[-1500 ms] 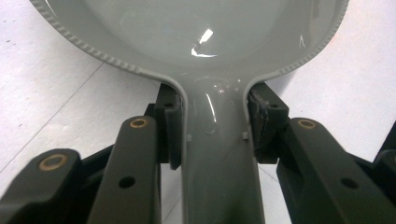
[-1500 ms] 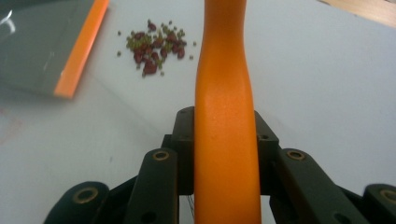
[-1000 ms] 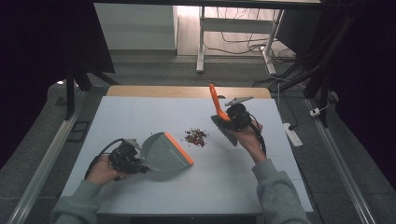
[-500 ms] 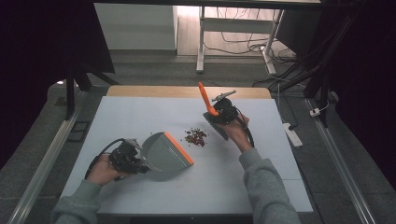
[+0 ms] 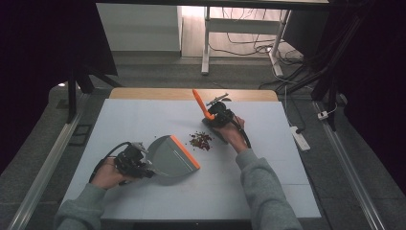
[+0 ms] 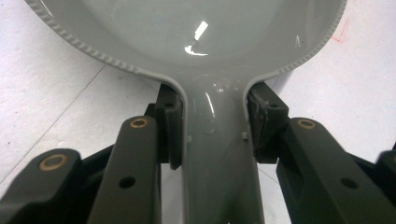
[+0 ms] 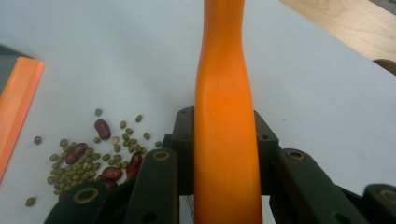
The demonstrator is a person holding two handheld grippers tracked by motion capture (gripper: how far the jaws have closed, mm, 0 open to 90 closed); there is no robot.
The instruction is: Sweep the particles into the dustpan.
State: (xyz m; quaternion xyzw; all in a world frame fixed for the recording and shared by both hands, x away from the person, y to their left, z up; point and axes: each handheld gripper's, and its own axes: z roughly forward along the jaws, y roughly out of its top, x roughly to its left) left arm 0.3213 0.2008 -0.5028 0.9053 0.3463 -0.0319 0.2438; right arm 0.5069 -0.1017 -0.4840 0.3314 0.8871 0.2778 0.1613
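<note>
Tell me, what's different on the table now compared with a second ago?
The right gripper, clamped on the orange brush handle, has carried the brush leftward and lower, closer to the pile of beans. Nothing was picked up or let go. The left gripper keeps its hold on the grey dustpan in the same spot, orange lip facing the beans, which lie where they were.

Bean pile (image 5: 201, 141) sits mid-tabletop (image 5: 143, 120), boxed in: dustpan (image 5: 172, 154) with its orange lip just beside it toward the left-near side, brush (image 5: 206, 112) just beside it toward the far-right. Far-left corner, right edge and near edge strip are open for passing.
</note>
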